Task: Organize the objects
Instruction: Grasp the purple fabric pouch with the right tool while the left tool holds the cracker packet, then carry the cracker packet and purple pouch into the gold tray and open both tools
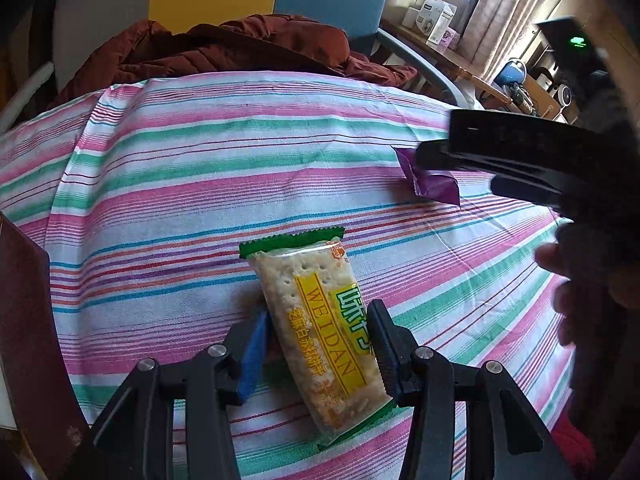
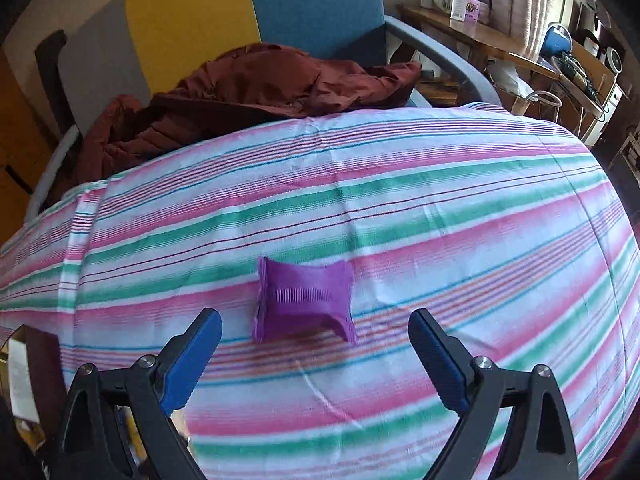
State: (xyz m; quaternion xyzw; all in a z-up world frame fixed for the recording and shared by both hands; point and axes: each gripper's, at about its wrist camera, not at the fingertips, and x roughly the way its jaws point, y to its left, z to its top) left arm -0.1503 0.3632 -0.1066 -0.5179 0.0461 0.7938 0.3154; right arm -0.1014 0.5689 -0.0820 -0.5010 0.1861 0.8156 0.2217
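Lower centre, the left gripper (image 1: pixel 318 350) clamps its jaws on the cracker packet (image 1: pixel 320 332) (green-edged, labelled WEIDAN) over the striped bench (image 1: pixel 200 168). The right gripper (image 2: pixel 314 354) hangs wide open before the purple packet (image 2: pixel 306 300), mid-frame.

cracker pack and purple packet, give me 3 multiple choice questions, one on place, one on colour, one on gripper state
1. Where is the cracker pack?
A. between the left gripper's fingers
B. on the brown jacket
C. on the wooden shelf

2. What colour are the cracker pack's sealed ends?
A. red
B. green
C. black

3. How does the right gripper stand?
A. shut on the purple packet
B. open, packet ahead of it
C. shut on nothing

Answers:
1 A: the left gripper presses both its sides.
2 B: the crimped top edge is green.
3 B: the purple packet lies on the striped cloth, fingers spread apart.
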